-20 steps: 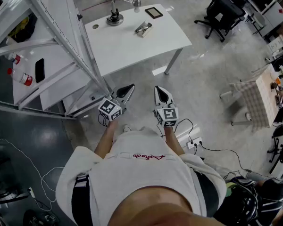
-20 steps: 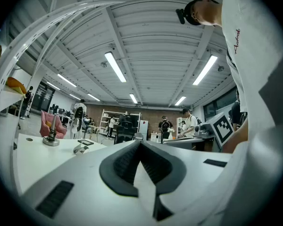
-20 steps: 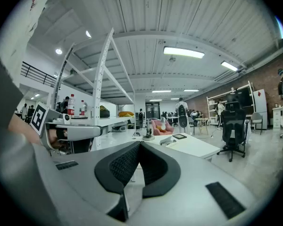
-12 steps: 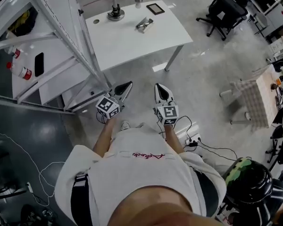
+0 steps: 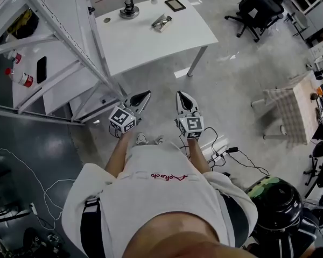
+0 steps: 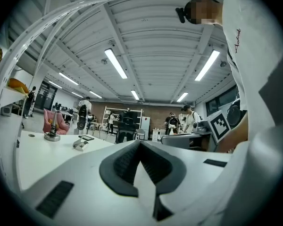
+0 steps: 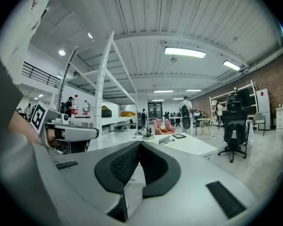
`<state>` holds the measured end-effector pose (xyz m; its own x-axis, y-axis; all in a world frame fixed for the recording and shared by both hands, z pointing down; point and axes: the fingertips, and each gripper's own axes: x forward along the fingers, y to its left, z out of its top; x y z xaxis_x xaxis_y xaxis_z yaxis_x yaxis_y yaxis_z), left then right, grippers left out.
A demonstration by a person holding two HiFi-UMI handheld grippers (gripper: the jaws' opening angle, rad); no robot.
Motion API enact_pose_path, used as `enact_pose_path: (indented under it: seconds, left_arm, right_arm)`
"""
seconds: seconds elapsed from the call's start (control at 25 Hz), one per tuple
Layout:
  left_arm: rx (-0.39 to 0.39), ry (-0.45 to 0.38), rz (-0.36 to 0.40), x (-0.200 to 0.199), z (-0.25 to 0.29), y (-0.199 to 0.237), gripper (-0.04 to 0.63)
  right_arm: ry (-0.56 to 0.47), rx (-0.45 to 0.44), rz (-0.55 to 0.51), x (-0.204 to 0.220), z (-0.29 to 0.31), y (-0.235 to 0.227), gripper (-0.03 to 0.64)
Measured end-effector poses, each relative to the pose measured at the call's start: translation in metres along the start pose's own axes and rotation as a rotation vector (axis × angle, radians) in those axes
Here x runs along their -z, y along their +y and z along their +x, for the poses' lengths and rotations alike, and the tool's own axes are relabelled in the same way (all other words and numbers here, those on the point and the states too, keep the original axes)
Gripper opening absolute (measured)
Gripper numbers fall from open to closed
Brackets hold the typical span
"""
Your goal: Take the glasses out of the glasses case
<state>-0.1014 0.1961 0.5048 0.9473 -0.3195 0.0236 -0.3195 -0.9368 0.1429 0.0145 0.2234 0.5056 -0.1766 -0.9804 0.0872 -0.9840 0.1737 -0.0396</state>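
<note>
**Both hand-held grippers closed and empty, glasses case still out of reach on the bench**

The glasses case [image 5: 162, 22] lies on the white bench [image 5: 151, 44], towards the bench's far side. On the bench beside it are a round-footed stand [image 5: 129, 12] and a flat black rectangle [image 5: 175, 4]. It is too small in every view to tell whether its lid is up or whether the glasses show.

The person stands on the floor well short of the bench's near edge. The left hand-held gripper [image 5: 145, 95] and the right hand-held gripper [image 5: 182, 94] are held level and side by side, pointing towards the bench. Each gripper's own view shows its jaws pressed together with nothing between them.

The case is probably light, with a stiff, smooth shell. On that slick bench top it will likely skate away from a push instead of opening. One hand-held gripper should pin the lower half against the bench, gripping across its narrow width. The other can then lift the lid at the edge away from the hinge.

The glasses are likely lighter still, and fragile. The frame is thin, the arms fold, and the lenses scratch. The safest hold is the bridge or the corner of the frame where an arm hinges, never across a lens. The squeeze should be gentle, because a hard pinch could bend the frame or flick it out of the pads.
</note>
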Motion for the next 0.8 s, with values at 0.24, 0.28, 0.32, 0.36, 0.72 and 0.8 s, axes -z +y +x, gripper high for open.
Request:
enact_pose_path:
  seconds: [0.24, 0.28, 0.32, 0.36, 0.72, 0.8]
  left_arm:
    - [-0.014, 0.005, -0.001, 0.007, 0.015, -0.013, -0.009]
    - [-0.017, 0.004, -0.002, 0.008, 0.016, -0.015, -0.009]
    - [-0.02, 0.002, -0.003, 0.008, 0.018, -0.017, -0.009]
    - [-0.023, -0.001, -0.003, 0.008, 0.02, -0.018, -0.009]
    - [-0.023, 0.004, -0.014, 0.015, 0.041, -0.028, -0.009]
    - [-0.027, -0.002, -0.015, 0.014, 0.044, -0.024, -0.009]
  right_arm:
    - [-0.002, -0.023, 0.007, 0.006, -0.009, -0.014, -0.002]
    - [-0.003, -0.027, 0.006, 0.006, -0.011, -0.015, -0.002]
    - [-0.003, -0.031, 0.005, 0.006, -0.012, -0.017, -0.002]
    - [-0.004, -0.034, 0.004, 0.006, -0.013, -0.019, 0.0]
    - [0.003, -0.045, -0.005, 0.009, -0.018, -0.038, -0.002]
    - [0.003, -0.053, -0.005, 0.01, -0.015, -0.039, -0.002]
